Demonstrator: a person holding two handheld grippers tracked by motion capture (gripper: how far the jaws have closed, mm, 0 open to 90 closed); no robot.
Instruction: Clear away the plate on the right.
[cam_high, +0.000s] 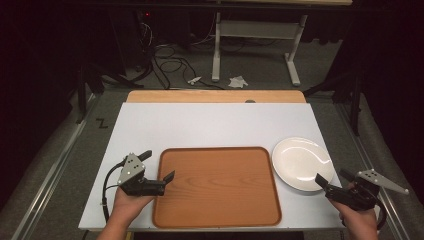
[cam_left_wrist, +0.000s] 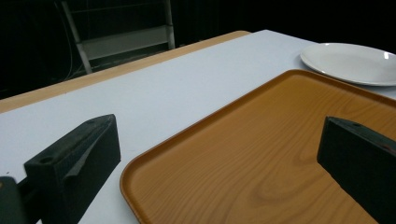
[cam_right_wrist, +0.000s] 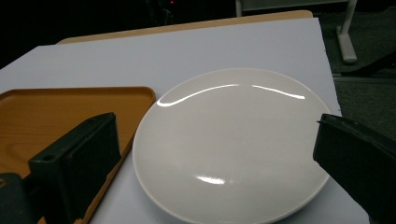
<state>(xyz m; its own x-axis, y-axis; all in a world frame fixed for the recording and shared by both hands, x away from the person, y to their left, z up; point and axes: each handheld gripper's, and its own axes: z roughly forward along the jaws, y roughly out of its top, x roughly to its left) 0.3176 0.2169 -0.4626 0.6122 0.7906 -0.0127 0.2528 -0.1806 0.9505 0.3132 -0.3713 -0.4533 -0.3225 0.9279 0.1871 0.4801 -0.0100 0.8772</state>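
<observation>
While both tongs gape empty, I aim my right tongs (cam_high: 334, 179) squarely at the plate (cam_high: 300, 162) rim ahead. My left tongs (cam_high: 157, 166) straddle the tray (cam_high: 217, 187) edge, ready to steady it.

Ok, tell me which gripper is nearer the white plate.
Right. The right gripper is open at the white plate's near edge; the left gripper is across the tray, at its left rim.

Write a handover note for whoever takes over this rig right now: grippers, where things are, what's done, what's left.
Left gripper: open, empty, jaws astride the wooden tray's left rim.
Right gripper: open, empty, at the near right edge of the white plate.
The plate lies on the white table, just right of the tray; both are empty.
Done: nothing gripped yet.
Left: probably grasping the plate, perhaps moving it onto the tray.
</observation>
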